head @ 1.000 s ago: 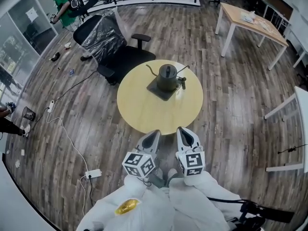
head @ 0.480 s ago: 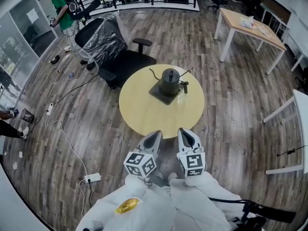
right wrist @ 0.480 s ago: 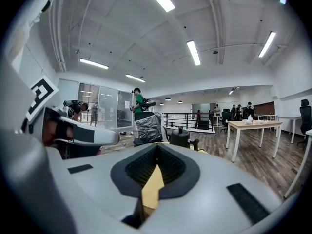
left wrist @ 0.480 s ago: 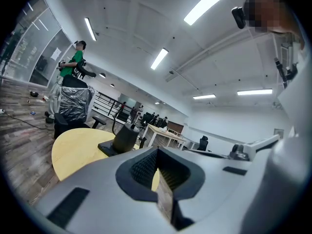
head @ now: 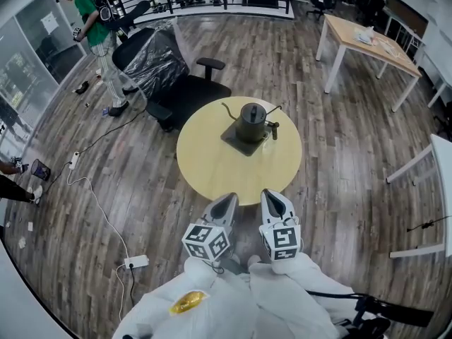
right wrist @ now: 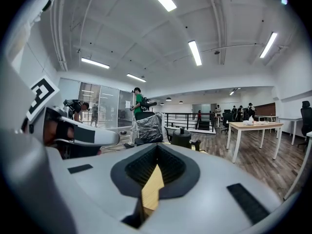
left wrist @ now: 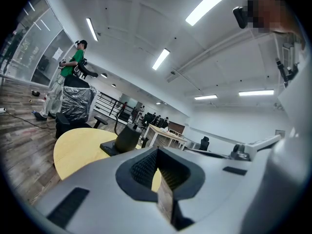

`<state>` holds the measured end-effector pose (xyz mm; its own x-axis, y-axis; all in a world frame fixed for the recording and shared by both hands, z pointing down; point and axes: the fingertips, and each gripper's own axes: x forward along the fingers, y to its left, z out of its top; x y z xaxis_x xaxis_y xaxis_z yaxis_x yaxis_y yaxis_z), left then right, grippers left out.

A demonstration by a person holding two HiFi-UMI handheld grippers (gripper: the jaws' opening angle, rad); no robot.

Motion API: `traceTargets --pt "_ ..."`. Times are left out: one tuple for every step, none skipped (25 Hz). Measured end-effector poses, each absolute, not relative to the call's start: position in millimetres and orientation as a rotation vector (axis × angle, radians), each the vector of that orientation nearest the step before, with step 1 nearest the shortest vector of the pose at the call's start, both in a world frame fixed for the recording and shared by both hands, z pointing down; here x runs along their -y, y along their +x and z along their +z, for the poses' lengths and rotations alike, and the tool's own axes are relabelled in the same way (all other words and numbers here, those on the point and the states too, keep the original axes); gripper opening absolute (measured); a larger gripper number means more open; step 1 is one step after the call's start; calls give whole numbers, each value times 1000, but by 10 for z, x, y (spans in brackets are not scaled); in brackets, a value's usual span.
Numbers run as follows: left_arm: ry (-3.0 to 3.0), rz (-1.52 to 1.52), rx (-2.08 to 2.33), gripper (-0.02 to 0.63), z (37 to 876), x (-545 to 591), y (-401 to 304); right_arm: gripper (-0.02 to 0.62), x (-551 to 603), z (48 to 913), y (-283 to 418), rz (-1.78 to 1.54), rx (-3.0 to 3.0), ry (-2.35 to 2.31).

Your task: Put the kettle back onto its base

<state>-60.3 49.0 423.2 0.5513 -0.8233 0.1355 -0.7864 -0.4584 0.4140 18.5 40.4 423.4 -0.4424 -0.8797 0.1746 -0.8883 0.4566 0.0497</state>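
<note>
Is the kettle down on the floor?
No, the kettle stands on its dark base on the round yellow table.

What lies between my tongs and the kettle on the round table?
Only bare yellow tabletop; the head view shows nothing else on that stretch.

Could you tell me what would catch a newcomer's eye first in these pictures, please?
The round yellow table in the middle of the wooden floor stands out first, with a dark kettle standing on its square base toward the far side. Near the person's body, the left tongs and right tongs are both shut and empty, short of the table's edge. Behind the table sits an office chair wrapped in plastic.
</note>
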Motion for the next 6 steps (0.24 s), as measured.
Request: traceTargets --pt "2359 -116 1307 -5 4234 -494 -607 12 -412 4232 185 71 2527 1553" --pt "2359 -116 1309 -5 4233 -495 -611 12 -418 4227 183 71 2528 1554" --pt "2359 -116 1311 -5 4229 -495 -614 12 -422 4221 181 72 2529 1555" --pt "2359 -117 1312 -5 4224 -494 -616 12 -424 4219 181 73 2528 1555" --pt "2359 -118 1313 -5 4219 -492 -618 12 -424 4221 183 72 2526 1554" --pt "2359 -120 1314 -5 4214 -490 -620 12 -425 4224 186 72 2523 1553"
